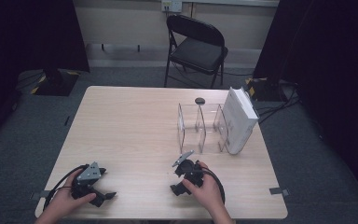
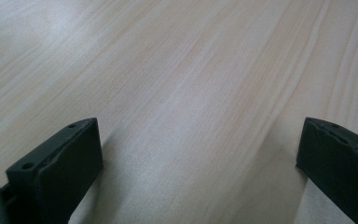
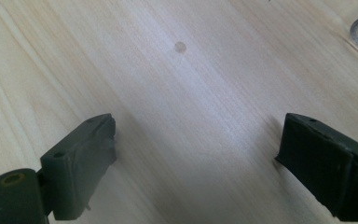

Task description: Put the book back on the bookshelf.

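The left claw (image 1: pixel 103 196) and the right claw (image 1: pixel 179 179) both rest low over the wooden surface (image 1: pixel 126 126) with their jaws spread wide and nothing between them. The clear rack (image 1: pixel 200 127) (a white box (image 1: pixel 239 119) leans in its far right end) stands near the right claw, just beyond it.

A clear acrylic divider rack (image 1: pixel 201 127) stands upright on the desk (image 1: pixel 130 126), toward its far right; its see-through panels form open slots, all empty. A white box (image 1: pixel 239 119) leans tilted against the rack's right end. A small dark round object (image 1: pixel 199 100) lies just behind the rack.
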Tool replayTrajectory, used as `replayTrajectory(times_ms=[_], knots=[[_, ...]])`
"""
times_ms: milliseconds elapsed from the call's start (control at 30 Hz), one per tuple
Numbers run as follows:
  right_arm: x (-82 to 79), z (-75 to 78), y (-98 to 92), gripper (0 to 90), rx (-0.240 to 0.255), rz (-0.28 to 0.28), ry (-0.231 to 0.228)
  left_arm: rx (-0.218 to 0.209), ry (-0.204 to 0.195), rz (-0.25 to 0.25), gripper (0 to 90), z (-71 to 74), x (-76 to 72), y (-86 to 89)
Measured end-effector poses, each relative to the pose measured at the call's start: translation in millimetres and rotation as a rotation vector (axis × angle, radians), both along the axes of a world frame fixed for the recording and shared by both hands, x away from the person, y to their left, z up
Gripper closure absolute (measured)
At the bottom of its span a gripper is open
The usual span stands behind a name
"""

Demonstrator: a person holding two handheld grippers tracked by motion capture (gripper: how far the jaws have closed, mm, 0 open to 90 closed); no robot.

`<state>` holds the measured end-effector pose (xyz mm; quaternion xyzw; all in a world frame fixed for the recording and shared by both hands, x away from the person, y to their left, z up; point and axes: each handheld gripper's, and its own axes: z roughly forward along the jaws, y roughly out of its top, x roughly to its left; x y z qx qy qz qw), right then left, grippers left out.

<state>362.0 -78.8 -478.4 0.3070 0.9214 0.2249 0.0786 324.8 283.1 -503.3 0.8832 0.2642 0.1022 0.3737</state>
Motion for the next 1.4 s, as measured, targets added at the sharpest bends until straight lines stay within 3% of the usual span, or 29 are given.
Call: replayTrajectory(times_ms=[367,533,1100,1400], knots=[[-11.8,-10.8,-12.8,9.3,0.14,-0.034,-0.103,0.0,0.0,0.0,0.0,0.0,0.0,0.0],[-15.7,-14.5,-17.4,9.3,0.181,-0.034,-0.136,0.0,0.0,0.0,0.0,0.0,0.0,0.0],[-21.7,-22.5,-24.6,9.2,0.262,-0.036,-0.193,0.0,0.0,0.0,0.0,0.0,0.0,-0.1],[-22.1,-23.1,-24.9,9.2,0.267,-0.039,-0.197,-0.001,-0.001,0.001,0.0,-0.1,-0.1,-0.1]])
